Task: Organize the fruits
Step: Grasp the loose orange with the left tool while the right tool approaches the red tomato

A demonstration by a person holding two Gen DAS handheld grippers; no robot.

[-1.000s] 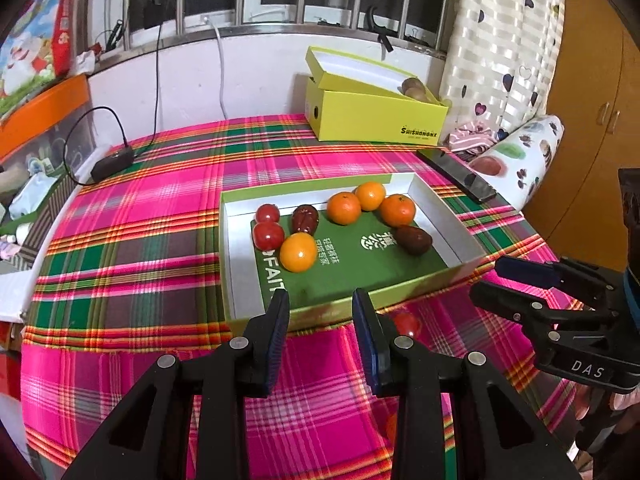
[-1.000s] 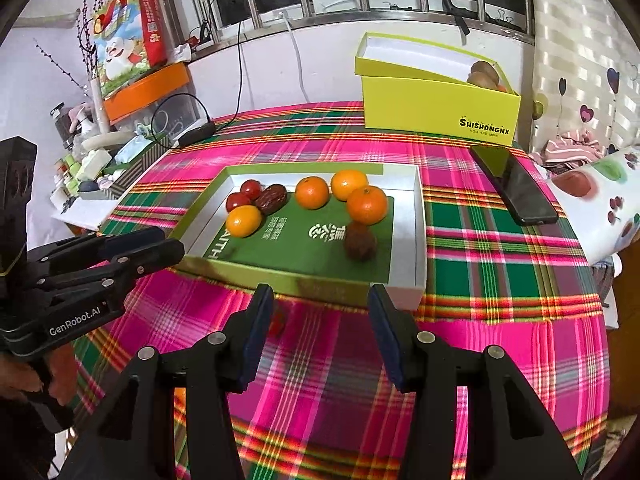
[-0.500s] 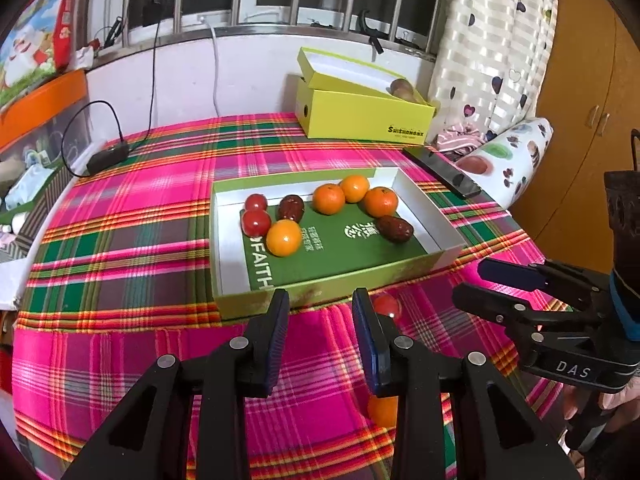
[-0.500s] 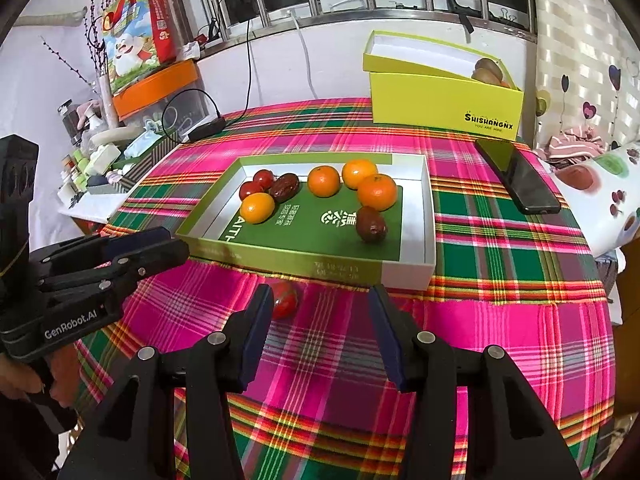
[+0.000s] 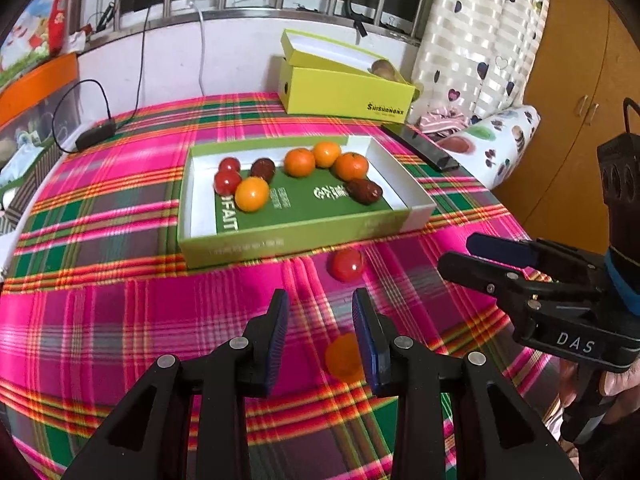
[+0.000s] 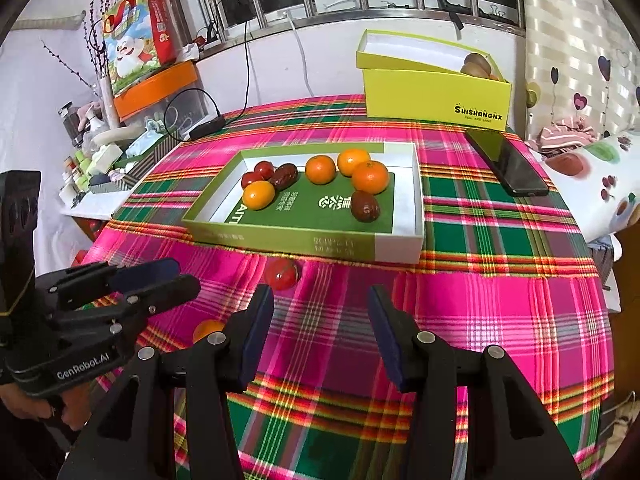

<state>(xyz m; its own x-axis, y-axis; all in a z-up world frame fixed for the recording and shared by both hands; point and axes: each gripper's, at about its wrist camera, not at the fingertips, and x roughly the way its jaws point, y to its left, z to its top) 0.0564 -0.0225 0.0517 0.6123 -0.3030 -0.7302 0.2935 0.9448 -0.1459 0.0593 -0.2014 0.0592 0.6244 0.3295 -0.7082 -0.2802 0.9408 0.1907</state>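
The left claw is seen parted and holding nothing; a small orange lies on the plaid bench just beside its right finger, partly hidden by it. The right claw is likewise released and empty. A red tomato rests on the cloth ahead of both claws — close against the front wall of the green tray. Inside the tray, oranges, tomatoes and dark dates are noted. Further back, a yellow box stands near the wall.
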